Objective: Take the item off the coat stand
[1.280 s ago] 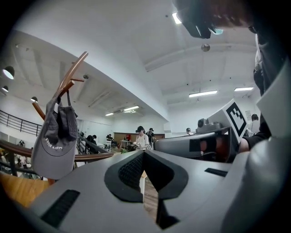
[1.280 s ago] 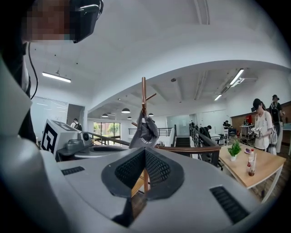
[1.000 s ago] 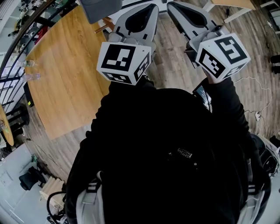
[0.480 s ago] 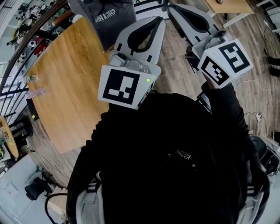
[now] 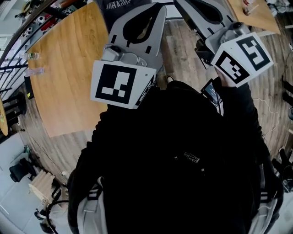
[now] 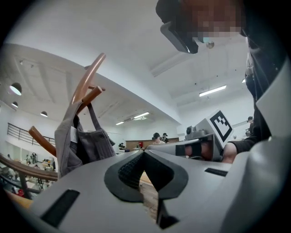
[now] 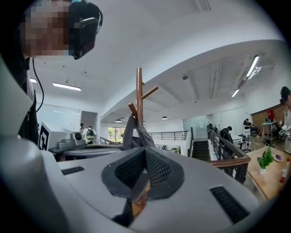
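Note:
A grey garment (image 6: 84,148) hangs by its straps from the wooden pegs of the coat stand (image 6: 89,78), left of and beyond my left gripper (image 6: 143,153). That gripper's jaws are shut with nothing between them. In the right gripper view the stand's pole (image 7: 139,91) rises straight ahead with the garment (image 7: 134,133) draped below its pegs. My right gripper (image 7: 145,150) is shut and empty, short of it. In the head view both grippers are raised side by side, the left gripper (image 5: 156,6) pointing at the printed grey garment (image 5: 116,4) at the top edge.
A large wooden table (image 5: 68,59) with two bottles (image 5: 32,55) lies at the left in the head view. Another table (image 5: 256,16) sits at the upper right, over a wood floor (image 5: 183,50). A railing (image 7: 236,154) and stairs run at the right, and people stand far off.
Both grippers have risen and moved forward. The left marker cube now sits lower left and looks larger in the head view. The garment has slid toward the top edge.

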Demonstrator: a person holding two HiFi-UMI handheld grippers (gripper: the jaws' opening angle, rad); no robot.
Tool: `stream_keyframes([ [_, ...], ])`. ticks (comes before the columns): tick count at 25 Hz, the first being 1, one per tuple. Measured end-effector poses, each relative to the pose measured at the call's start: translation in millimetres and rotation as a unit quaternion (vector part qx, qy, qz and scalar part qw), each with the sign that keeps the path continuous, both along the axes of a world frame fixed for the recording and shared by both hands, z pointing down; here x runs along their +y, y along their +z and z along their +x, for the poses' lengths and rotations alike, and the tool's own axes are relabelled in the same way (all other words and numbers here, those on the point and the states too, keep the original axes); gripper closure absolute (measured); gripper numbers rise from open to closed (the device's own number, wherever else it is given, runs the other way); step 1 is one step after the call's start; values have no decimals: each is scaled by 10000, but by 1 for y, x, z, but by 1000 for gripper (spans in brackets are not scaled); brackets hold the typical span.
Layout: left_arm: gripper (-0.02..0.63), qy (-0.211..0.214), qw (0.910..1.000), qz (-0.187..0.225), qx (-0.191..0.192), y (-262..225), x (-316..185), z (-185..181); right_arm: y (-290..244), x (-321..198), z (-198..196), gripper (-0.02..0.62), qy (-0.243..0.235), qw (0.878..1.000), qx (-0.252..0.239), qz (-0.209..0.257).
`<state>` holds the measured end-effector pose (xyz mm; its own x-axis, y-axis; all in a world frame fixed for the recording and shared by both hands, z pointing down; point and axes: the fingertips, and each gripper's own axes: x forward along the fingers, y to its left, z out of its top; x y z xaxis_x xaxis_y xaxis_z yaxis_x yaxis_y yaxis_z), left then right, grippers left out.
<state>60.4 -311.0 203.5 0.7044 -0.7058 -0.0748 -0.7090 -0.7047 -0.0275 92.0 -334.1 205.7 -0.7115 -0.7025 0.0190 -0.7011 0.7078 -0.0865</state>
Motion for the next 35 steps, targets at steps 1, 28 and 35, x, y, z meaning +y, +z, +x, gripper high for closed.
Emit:
stream_keyframes([
  [1,607,-108,9999,0,3,-2,-1,-3,0,-2,-2,580,-135,9999,-25,-24],
  [28,607,-1114,9937,102,-80,-16,-9,-68,-18,-18,-34,580,-1402,9900,-113,139],
  [35,607,-1072,9942,75,-29,-14,-12,-77,-19,-19,-32,580,-1267,9917,-121,159],
])
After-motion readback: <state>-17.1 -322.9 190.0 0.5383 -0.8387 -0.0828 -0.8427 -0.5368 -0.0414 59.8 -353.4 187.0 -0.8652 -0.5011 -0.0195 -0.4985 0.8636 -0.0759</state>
